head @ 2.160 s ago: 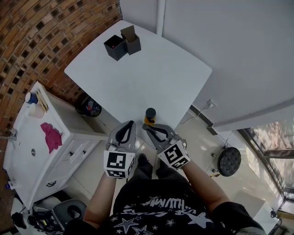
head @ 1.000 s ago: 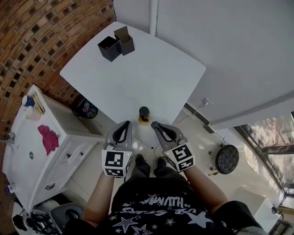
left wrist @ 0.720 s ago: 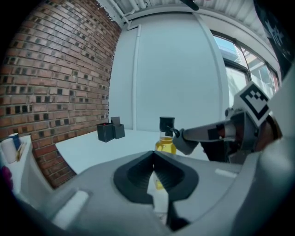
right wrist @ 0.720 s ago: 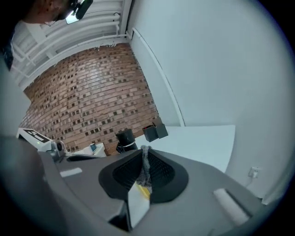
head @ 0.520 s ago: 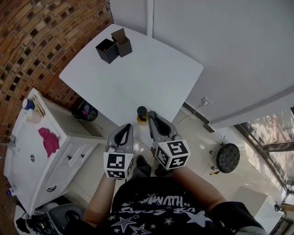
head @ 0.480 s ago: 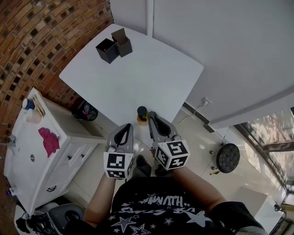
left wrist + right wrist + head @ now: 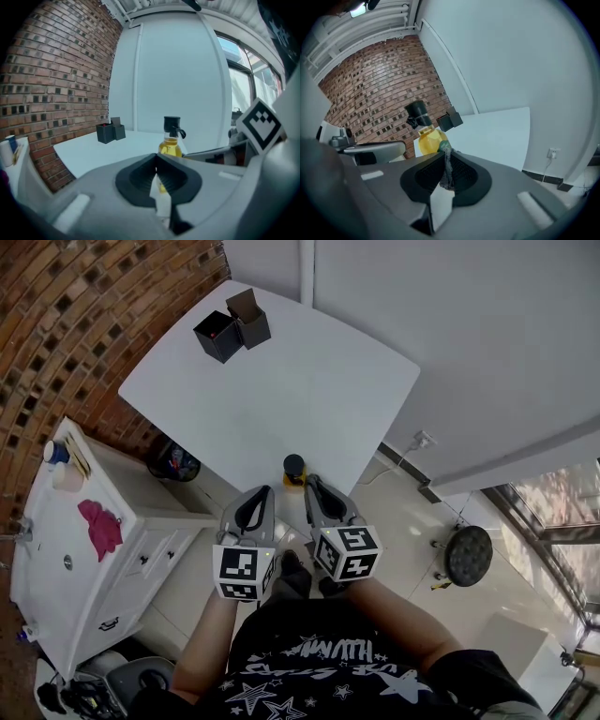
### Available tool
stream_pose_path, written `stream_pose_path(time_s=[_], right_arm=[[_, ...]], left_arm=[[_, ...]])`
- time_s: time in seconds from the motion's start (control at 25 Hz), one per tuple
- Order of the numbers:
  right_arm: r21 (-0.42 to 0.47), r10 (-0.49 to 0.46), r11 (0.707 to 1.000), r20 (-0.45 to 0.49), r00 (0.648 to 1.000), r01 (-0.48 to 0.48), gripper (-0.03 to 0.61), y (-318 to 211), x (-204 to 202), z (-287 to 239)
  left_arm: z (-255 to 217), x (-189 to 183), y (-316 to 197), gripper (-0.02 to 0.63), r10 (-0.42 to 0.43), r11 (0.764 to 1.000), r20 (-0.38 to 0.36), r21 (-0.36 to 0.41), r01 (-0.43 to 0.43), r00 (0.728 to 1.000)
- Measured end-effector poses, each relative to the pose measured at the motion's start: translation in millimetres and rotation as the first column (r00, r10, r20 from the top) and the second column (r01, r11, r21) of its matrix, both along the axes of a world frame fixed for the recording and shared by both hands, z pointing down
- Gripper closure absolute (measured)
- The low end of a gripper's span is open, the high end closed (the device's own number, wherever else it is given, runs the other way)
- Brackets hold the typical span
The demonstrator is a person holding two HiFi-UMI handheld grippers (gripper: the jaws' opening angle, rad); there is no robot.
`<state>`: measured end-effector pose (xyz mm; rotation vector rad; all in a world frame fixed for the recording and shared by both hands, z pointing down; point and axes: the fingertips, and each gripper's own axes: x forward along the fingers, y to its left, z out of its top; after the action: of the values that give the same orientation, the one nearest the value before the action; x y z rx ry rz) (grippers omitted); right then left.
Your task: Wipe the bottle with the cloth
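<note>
- While scanning the near edge of the white table (image 7: 281,390), find the bottle (image 7: 294,468) upright there, yellow liquid under a black cap, very close to the drop.
- Note the right gripper (image 7: 308,480) just beside the bottle, jaws clamped on a thin grey strip of cloth (image 7: 446,161); cannot tell about contact between cloth and glass.
- Note the left gripper (image 7: 268,490) near the bottle's other side, jaws pressed together on nothing, bracing nothing.
- Judge the wiping as barely begun at most, with the cloth brought up to the bottle's side.
- Beware of tipping: with no hold on the bottle, risk toppling it or shoving it off the table edge with one sideways swipe.
- Beware of hard contact: with so little cloth showing past the jaw tips, risk rubbing the jaws themselves on the glass instead of fabric.
- Beware of losing the cloth: dragged against the bottle, could pull free of so narrow a pinch.
- Beware of crowding: with both grippers close together beside one small bottle, risk knocking one against the other mid-stroke.
- Leave aside the black boxes (image 7: 232,326) at the far corner, well apart from all this.
</note>
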<state>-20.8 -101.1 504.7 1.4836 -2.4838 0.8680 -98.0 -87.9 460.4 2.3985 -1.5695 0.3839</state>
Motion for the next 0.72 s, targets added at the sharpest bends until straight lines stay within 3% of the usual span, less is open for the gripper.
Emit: stream_pose_path(time_s=[0.44, 0.72], right_arm=[[-0.1, 0.013, 0.995, -0.04, 0.999, -0.017, 0.54, -4, 1, 45], [-0.094, -0.013, 0.996, -0.109, 0.994, 0.002, 0.54, -4, 9, 54]], left_arm=[[7, 1, -5, 0.611, 0.014, 1.0, -0.001, -0.023, -0.014, 1.0], [14, 8, 1, 0.609, 0.035, 0.999, -0.021, -0.03, -0.035, 0.999]])
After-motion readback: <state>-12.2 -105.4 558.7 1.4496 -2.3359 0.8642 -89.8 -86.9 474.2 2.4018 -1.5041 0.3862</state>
